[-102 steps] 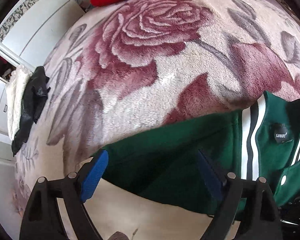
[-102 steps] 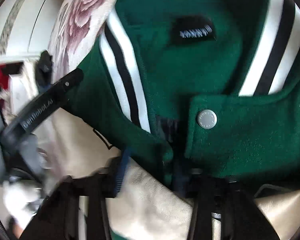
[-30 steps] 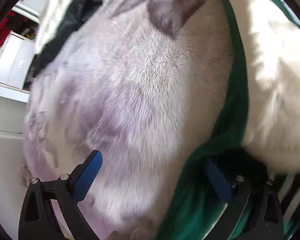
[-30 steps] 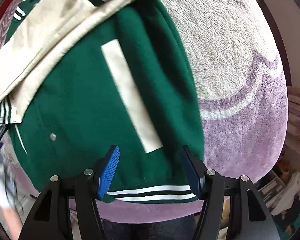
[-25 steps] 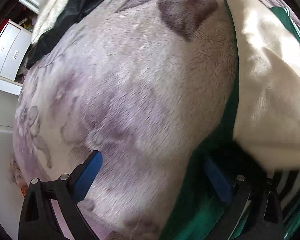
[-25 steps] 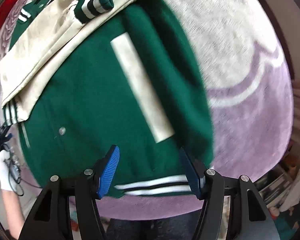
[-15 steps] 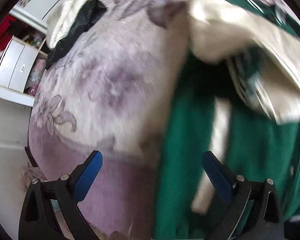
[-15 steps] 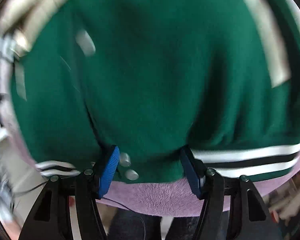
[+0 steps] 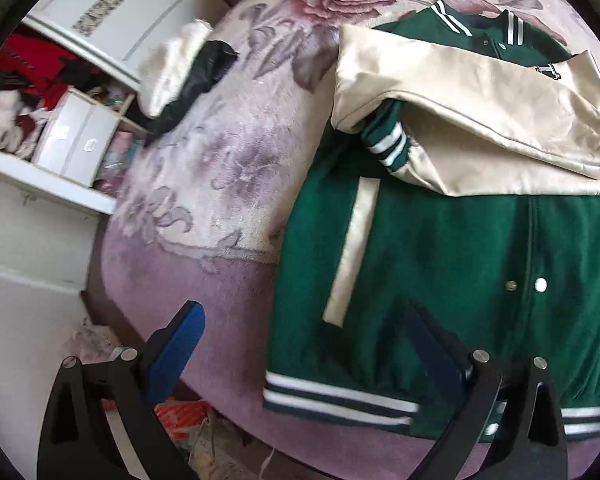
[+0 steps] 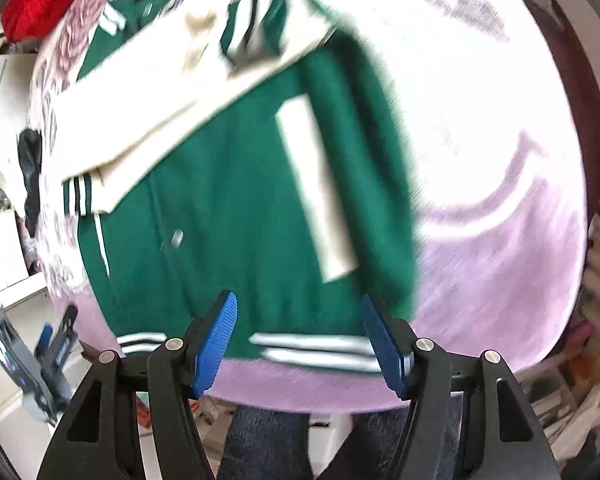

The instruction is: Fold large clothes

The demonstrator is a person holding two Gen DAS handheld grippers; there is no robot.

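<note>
Our left black plastic tongs carry two blue ribbed pads on triangular black arms with cut-out windows, each pinned by silver round screws. Our right black plastic tongs match them, blue pads included. Below them show our dark blue trouser legs.

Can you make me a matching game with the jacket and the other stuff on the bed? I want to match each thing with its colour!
Things:
1. jacket body
2. folded sleeves
3. tongs pads
4. bundle at the far end of the bed

Colours:
A. blue
B. red
C. green
D. cream

Pairs: 1-C, 2-D, 3-A, 4-B
</note>
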